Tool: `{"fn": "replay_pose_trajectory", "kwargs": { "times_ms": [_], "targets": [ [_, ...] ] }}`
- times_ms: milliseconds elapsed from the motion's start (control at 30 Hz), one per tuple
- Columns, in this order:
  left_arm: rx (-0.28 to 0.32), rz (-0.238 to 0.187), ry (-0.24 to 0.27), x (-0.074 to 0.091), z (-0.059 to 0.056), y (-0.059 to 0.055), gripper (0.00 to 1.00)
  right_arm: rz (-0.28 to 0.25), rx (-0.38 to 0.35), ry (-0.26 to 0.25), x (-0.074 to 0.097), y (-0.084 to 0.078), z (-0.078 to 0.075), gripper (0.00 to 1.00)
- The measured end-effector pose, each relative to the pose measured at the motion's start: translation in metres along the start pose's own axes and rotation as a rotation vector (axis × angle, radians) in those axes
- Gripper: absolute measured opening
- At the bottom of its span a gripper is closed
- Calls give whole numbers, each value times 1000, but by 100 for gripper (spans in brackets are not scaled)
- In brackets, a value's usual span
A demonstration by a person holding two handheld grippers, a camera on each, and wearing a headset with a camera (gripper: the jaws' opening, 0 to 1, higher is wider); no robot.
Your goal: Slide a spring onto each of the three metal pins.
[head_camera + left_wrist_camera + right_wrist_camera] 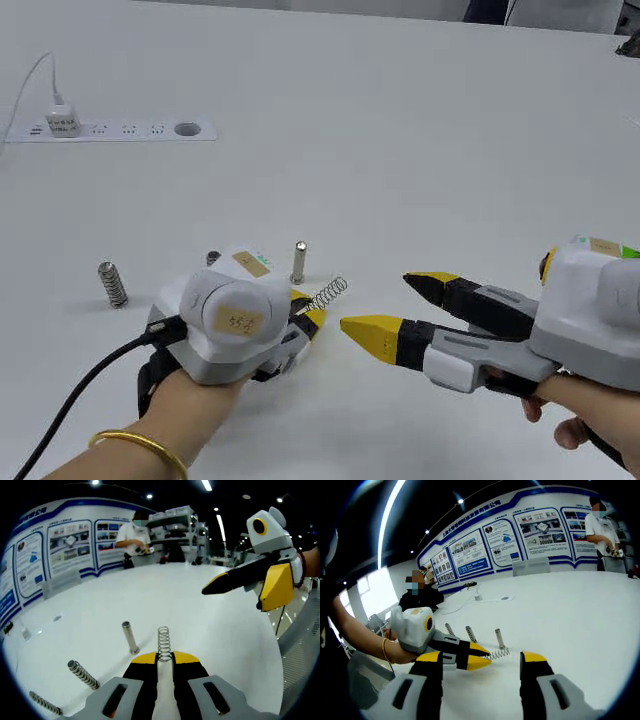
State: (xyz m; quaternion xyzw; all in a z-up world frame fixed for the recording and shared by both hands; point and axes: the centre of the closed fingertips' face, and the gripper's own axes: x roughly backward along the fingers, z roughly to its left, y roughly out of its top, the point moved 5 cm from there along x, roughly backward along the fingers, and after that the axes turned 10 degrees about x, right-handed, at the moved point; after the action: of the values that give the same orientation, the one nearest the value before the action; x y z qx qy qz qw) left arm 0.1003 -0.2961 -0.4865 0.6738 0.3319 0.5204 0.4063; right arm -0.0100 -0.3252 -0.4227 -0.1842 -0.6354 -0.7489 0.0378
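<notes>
Left tongs point(310, 312) clamp coiled wire spring point(330, 293); yellow-tipped right tongs point(378, 300) apart; smooth cylindrical pin point(299, 262), probably steel.

You are in a big lab or show hall, your wide white table point(400, 120), a plug strip point(120, 130) on it, blue posters point(500, 540) on the curved wall, shelves point(175, 522) of boxes, long roof lights point(220, 526), a person point(132, 535) standing at work far off.

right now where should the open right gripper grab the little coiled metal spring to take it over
Grip the small coiled metal spring at its free end, coming from the right, where the open right gripper faces it. The left gripper is shut on the other end, so only those outer coils stick out.
</notes>
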Motion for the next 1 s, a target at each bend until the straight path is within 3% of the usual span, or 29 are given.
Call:
{"fn": "replay_pose_trajectory", "kwargs": {
  "times_ms": [100, 200, 400, 800, 1000],
  "targets": [
    [21, -33, 6, 11, 2, 3, 10, -14, -51, -12, -4, 5, -2, 60],
    [23, -39, 12, 19, 5, 3, 10, -20, -77, -17, -8, 9, -2, 59],
    [69, -79, 16, 34, 9, 7, 10, -19, -100, -7, -19, 14, 0, 56],
    [73, -176, 15, 63, 4, 27, 10, -33, -204, 57, -35, 25, 13, 40],
    [73, -229, 25, 76, 1, 33, 10, -43, -209, 89, -42, 30, 19, 32]
  ]
}}
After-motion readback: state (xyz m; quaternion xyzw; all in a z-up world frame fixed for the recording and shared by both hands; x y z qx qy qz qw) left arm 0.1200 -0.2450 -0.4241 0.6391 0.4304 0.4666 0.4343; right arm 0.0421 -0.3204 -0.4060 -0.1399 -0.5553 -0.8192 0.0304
